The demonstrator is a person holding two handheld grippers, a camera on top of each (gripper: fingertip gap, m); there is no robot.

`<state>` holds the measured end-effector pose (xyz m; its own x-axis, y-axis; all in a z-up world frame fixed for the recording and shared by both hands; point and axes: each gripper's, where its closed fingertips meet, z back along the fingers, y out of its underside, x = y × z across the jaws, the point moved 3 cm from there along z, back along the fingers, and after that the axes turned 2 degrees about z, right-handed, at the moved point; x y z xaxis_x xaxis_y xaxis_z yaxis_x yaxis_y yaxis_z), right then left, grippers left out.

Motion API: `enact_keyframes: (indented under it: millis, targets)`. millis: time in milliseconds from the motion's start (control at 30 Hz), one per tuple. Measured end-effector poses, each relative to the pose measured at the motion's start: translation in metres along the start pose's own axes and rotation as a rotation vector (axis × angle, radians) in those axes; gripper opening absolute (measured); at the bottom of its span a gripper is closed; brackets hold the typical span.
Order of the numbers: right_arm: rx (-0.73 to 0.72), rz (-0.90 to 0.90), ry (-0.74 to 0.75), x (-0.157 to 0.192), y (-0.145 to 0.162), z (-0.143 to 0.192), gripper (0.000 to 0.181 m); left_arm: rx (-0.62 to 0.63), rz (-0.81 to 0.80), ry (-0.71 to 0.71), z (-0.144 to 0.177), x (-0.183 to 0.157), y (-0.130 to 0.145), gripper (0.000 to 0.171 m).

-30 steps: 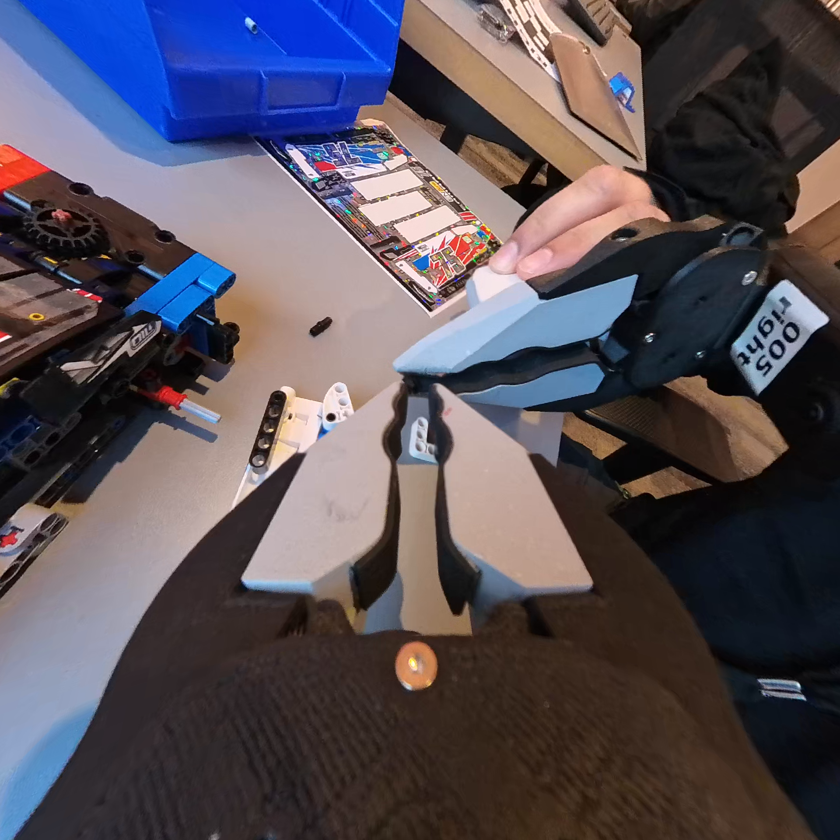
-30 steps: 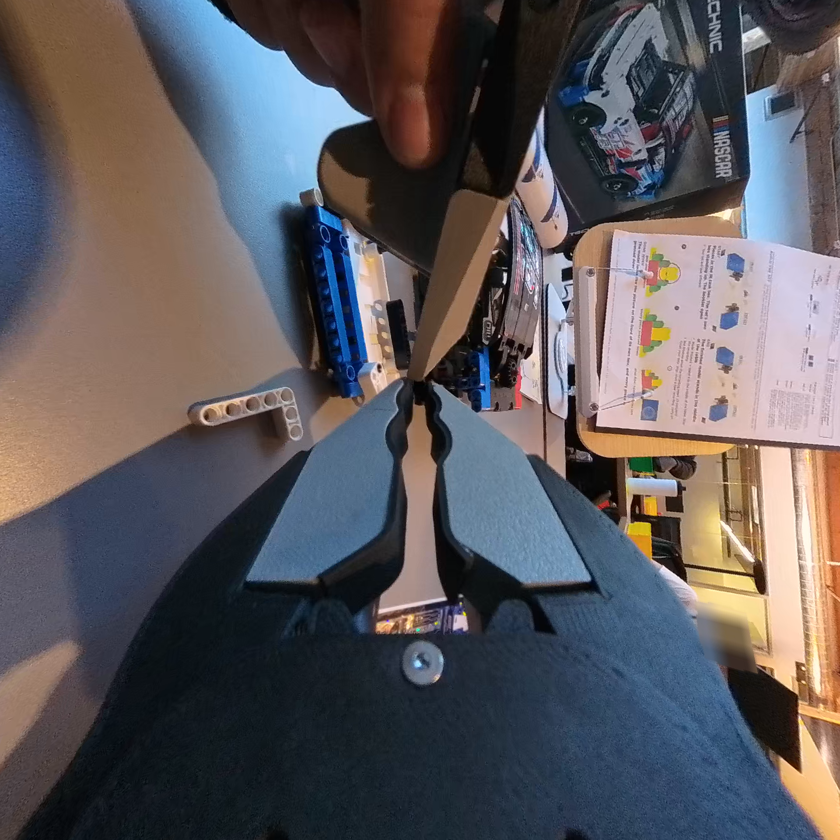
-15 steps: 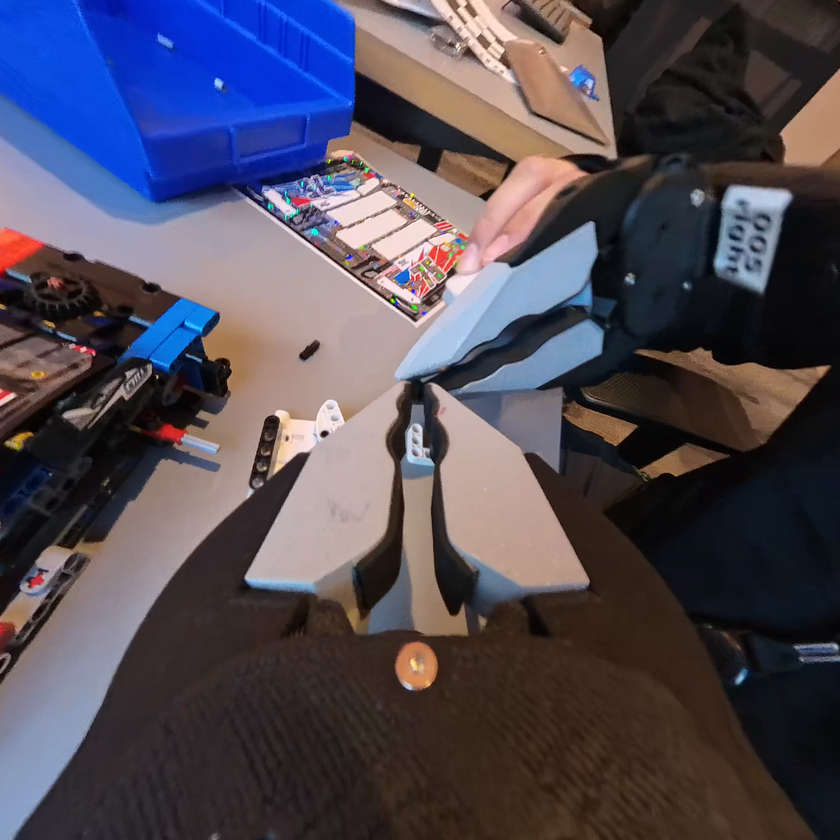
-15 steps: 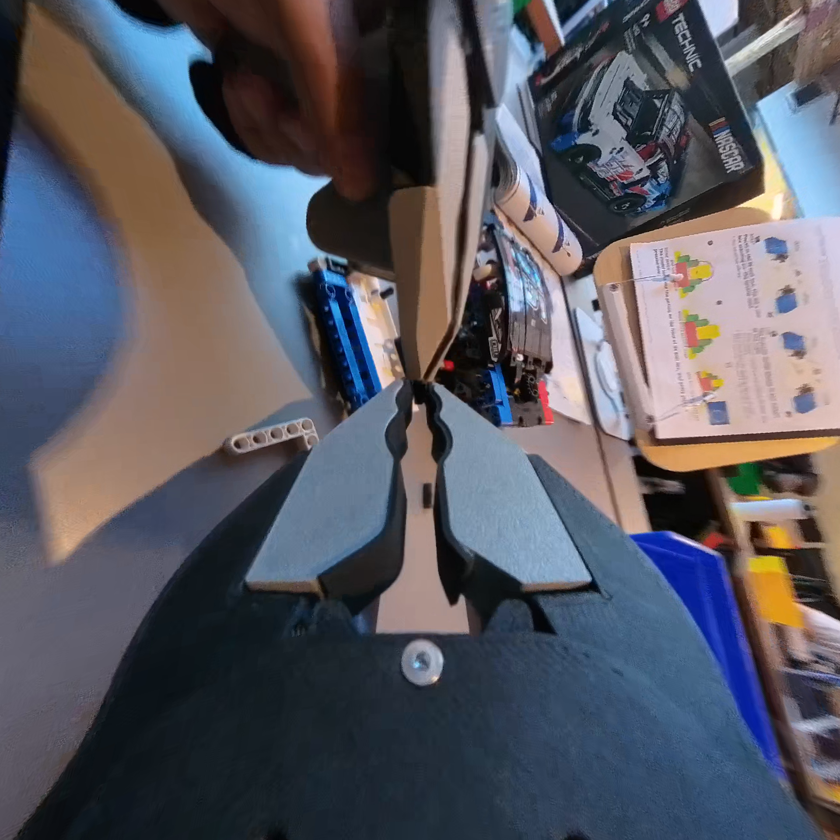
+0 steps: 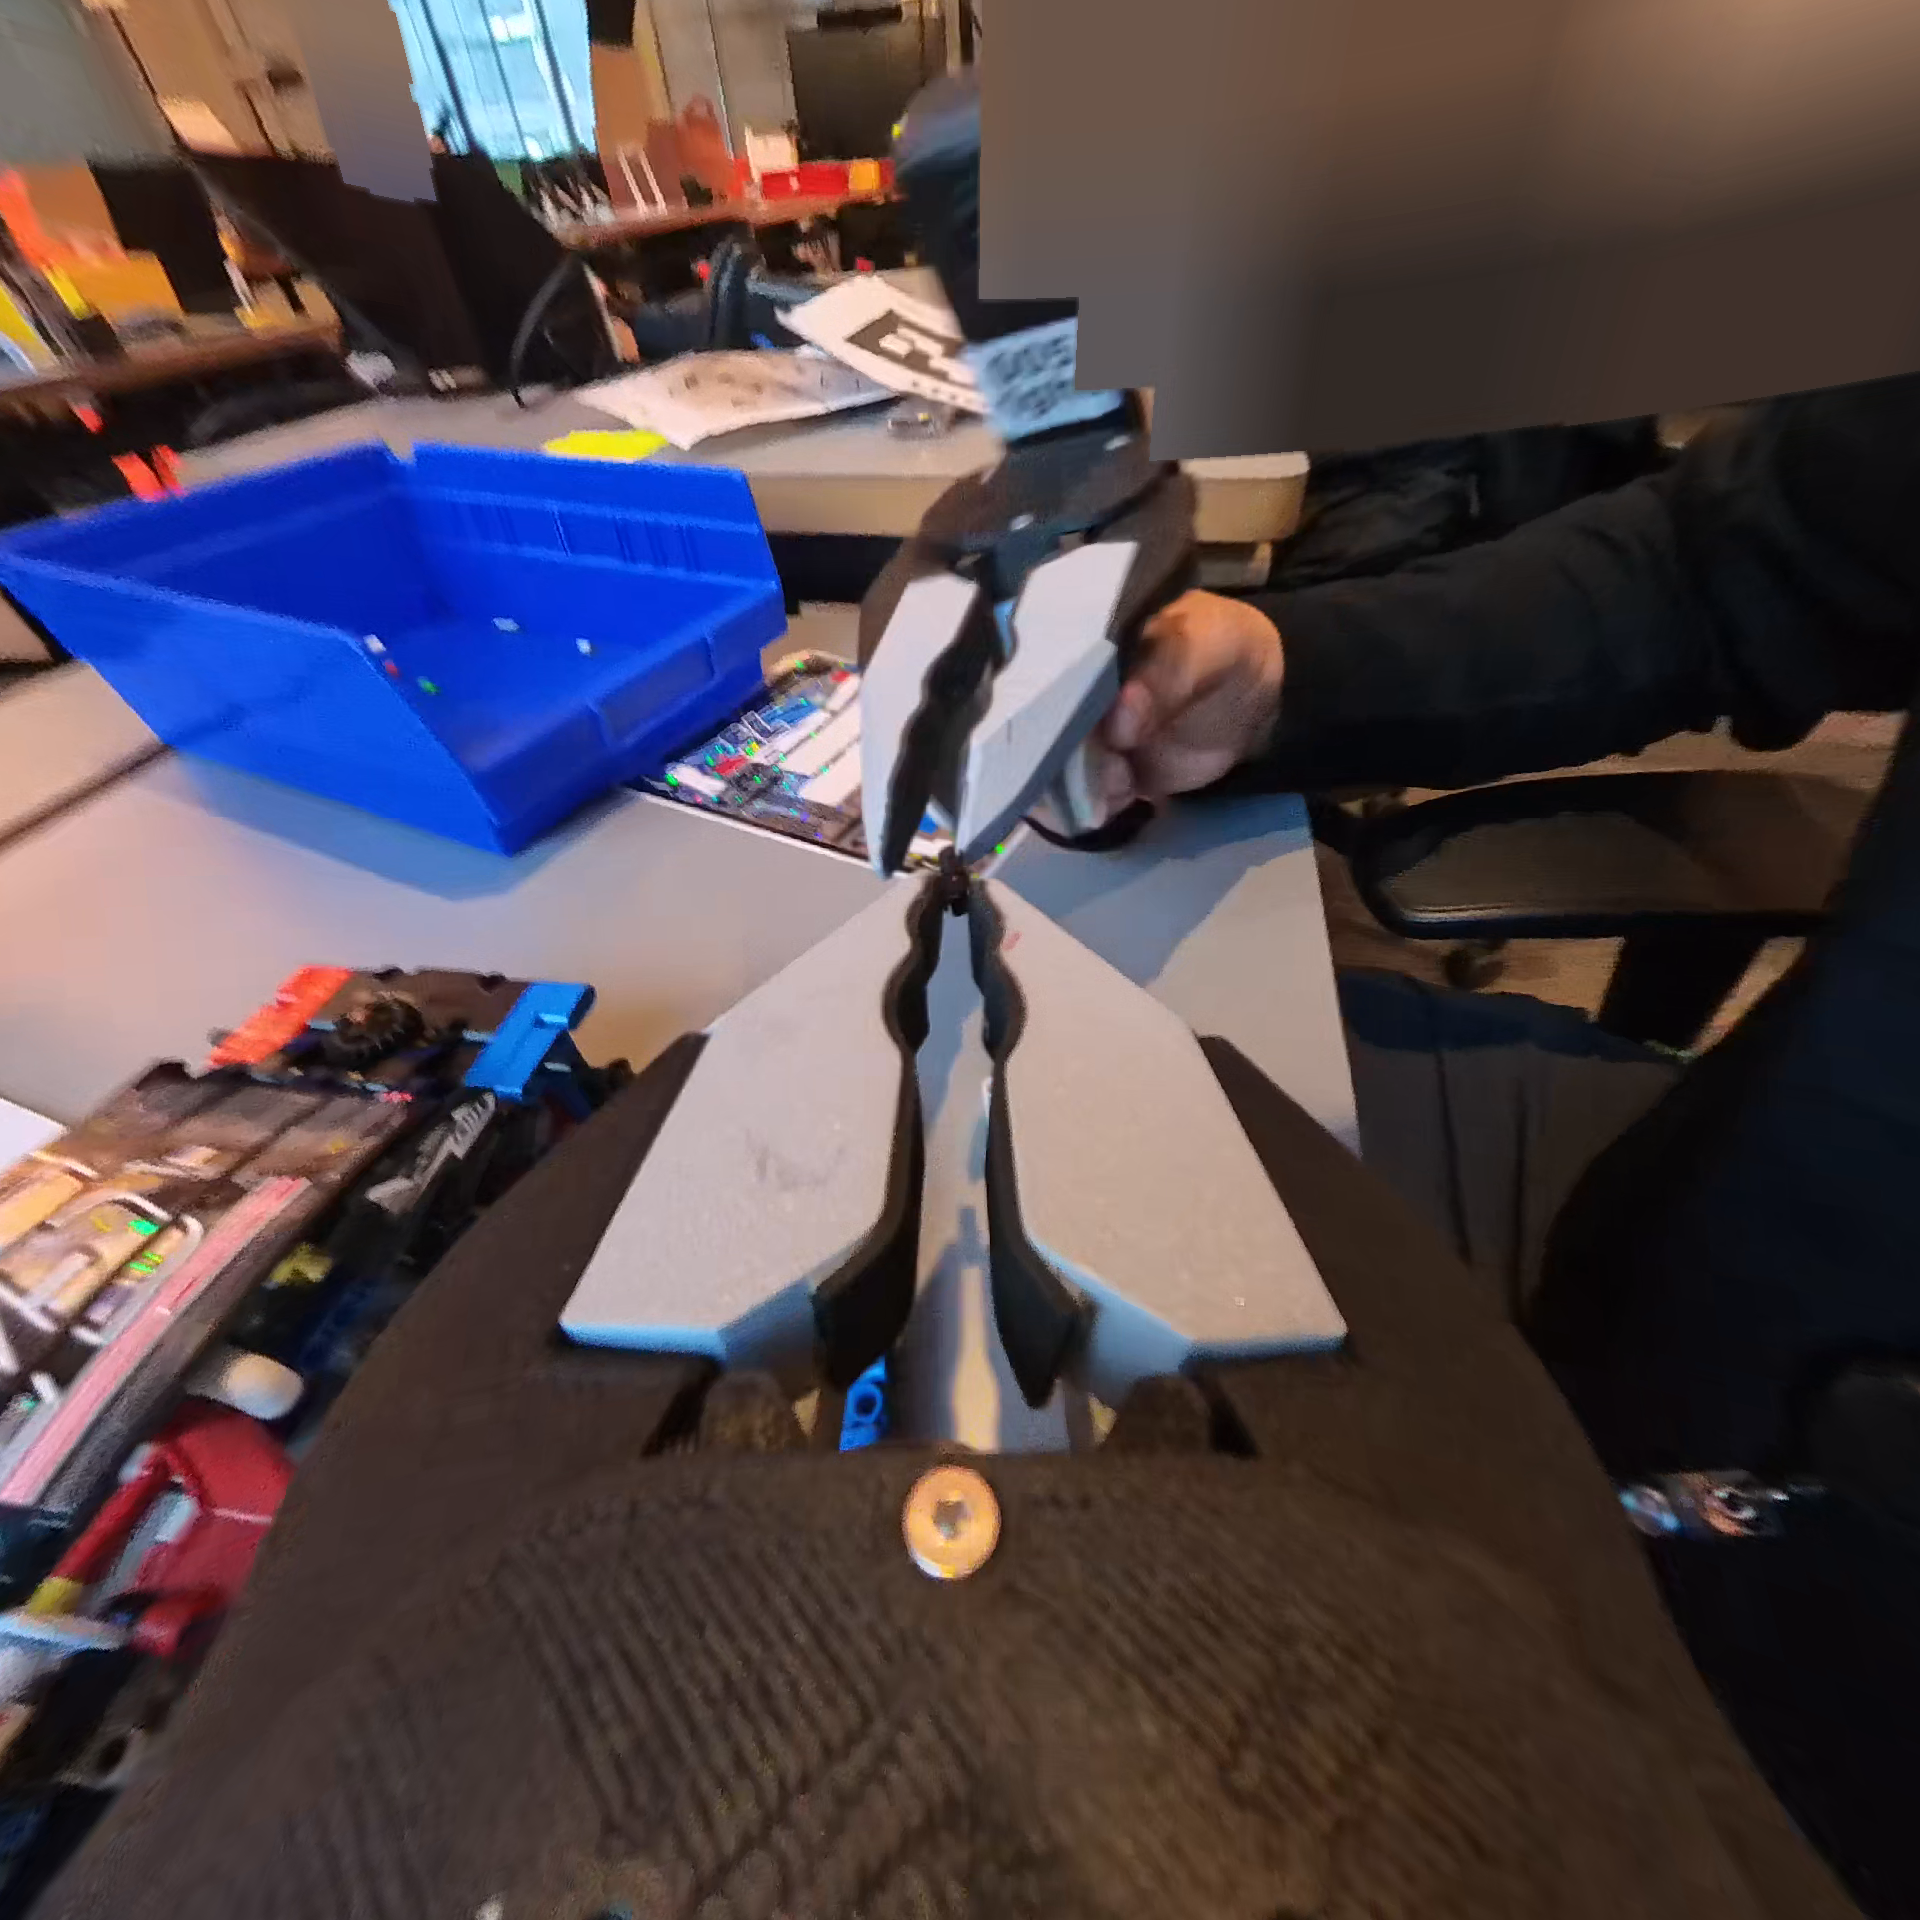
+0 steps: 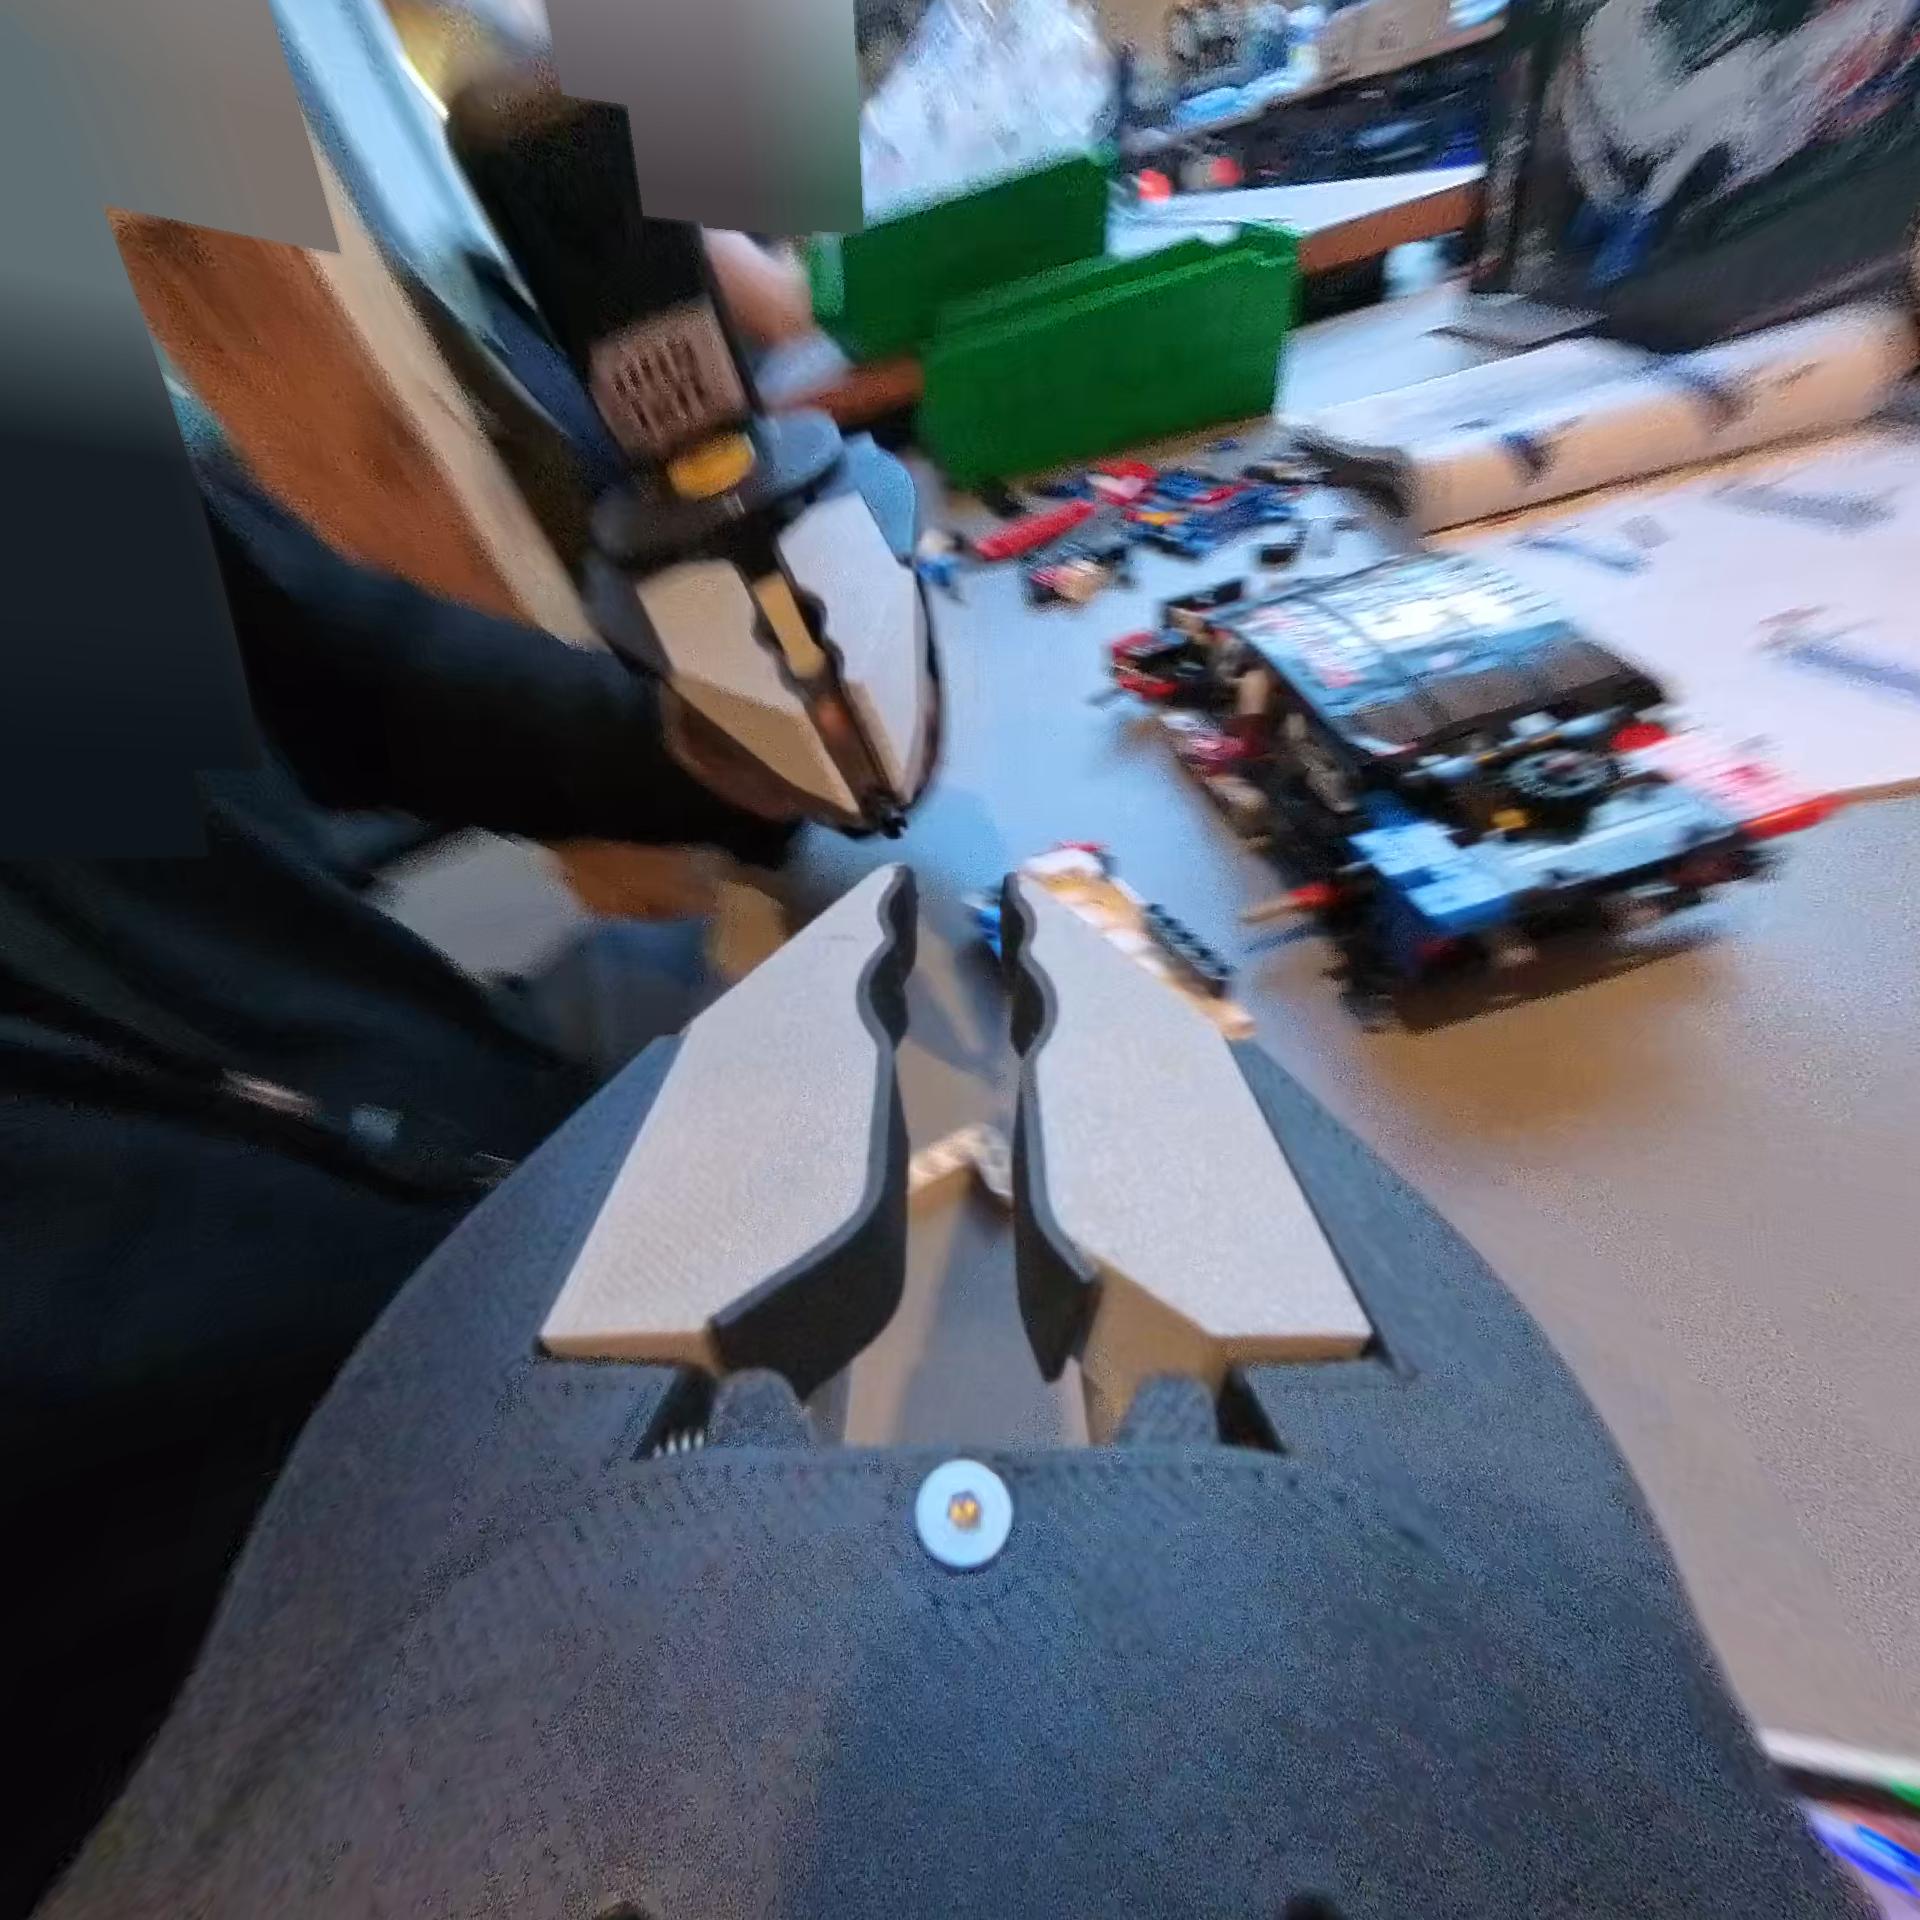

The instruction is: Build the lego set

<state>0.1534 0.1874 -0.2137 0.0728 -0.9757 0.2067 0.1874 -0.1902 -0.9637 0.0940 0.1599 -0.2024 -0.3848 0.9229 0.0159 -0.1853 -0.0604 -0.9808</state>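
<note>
My left gripper [image 5: 951, 906] is shut on a small black pin [image 5: 952, 889] held at its very tips, above the grey table [image 5: 312, 914]. It also shows in the right wrist view [image 6: 883, 819], pointing down with the pin [image 6: 891, 827] at its tips. My right gripper [image 6: 956, 899] is open and empty, a short way from the left tips. In the left wrist view the right gripper [image 5: 928, 860] points down, its tips just above the pin. The partly built black and blue lego car [image 6: 1455, 748] stands on the table, and also shows in the left wrist view [image 5: 312, 1091].
A blue bin [image 5: 416, 623] and a sticker sheet [image 5: 779, 738] lie beyond the grippers. Loose white, black and blue beams [image 6: 1143, 935] lie just past my right tips. Several loose parts [image 6: 1143, 509] and green bins [image 6: 1091, 343] sit farther back. A person's black sleeve [image 5: 1558, 623] is at the right. Left and right tips are no more than a few centimetres apart.
My right gripper was shut with its tips at the left gripper's tips; it has opened and drawn back. The black pin now sits in my left tips. Both grippers have tilted upward.
</note>
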Motion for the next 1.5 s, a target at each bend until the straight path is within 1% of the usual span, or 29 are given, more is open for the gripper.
enact_keyframes:
  millis: [33,100,167,267,367,433,533,700,900,967,1033,1067,1100,1200,1333,1433,1500]
  targets:
    - [-0.051,-0.121,-0.088,0.001,-0.003,0.003,0.016,-0.009,-0.045,-0.02,0.0,-0.001,-0.003,0.002]
    - [-0.141,-0.301,-0.231,0.003,-0.009,0.007,0.013,-0.003,-0.127,-0.05,0.0,-0.004,-0.005,0.002]
    - [-0.17,-0.373,-0.297,0.005,-0.01,0.007,0.007,0.008,-0.187,-0.078,-0.002,-0.007,-0.005,0.002]
    - [-0.125,-0.385,-0.309,0.011,-0.005,0.0,0.007,0.013,-0.228,-0.108,-0.004,-0.008,-0.005,0.002]
    - [-0.089,-0.409,-0.281,0.008,-0.001,-0.006,0.011,0.004,-0.238,-0.114,-0.005,-0.009,-0.005,0.001]
    - [-0.117,-0.421,-0.303,0.009,-0.004,-0.005,0.008,0.01,-0.246,-0.113,-0.006,-0.009,-0.004,0.002]
    - [-0.114,-0.423,-0.306,0.009,-0.005,-0.005,0.001,0.015,-0.252,-0.122,-0.007,-0.009,-0.003,0.002]
    - [-0.1,-0.42,-0.278,0.007,-0.004,-0.006,0.001,0.015,-0.251,-0.145,-0.007,-0.006,-0.001,0.002]
    - [-0.113,-0.445,-0.294,0.006,-0.005,-0.006,0.001,0.005,-0.257,-0.162,-0.008,-0.006,-0.002,0.002]
    - [-0.072,-0.412,-0.239,0.001,0.0,-0.007,0.001,0.038,-0.209,-0.162,-0.01,-0.002,0.004,0.002]
    - [-0.009,-0.336,-0.142,-0.009,0.005,-0.006,0.001,0.132,-0.097,-0.174,-0.013,0.009,0.018,0.003]
    - [0.031,-0.286,-0.091,-0.015,0.008,-0.005,0.001,0.185,-0.048,-0.185,-0.014,0.014,0.027,0.009]
    - [0.09,-0.235,-0.037,-0.021,0.013,-0.004,0.001,0.241,-0.012,-0.183,-0.015,0.017,0.035,0.015]
    - [0.271,-0.086,0.061,-0.032,0.026,-0.007,0.001,0.358,0.043,-0.193,-0.019,0.021,0.053,0.018]
    - [0.448,0.049,0.074,-0.035,0.035,-0.018,0.001,0.441,0.079,-0.228,-0.024,0.032,0.065,0.017]
    - [0.528,0.091,0.061,-0.039,0.034,-0.023,0.001,0.489,0.111,-0.219,-0.028,0.035,0.073,0.022]
    - [0.581,0.096,0.048,-0.041,0.034,-0.024,0.001,0.507,0.113,-0.216,-0.03,0.035,0.076,0.022]
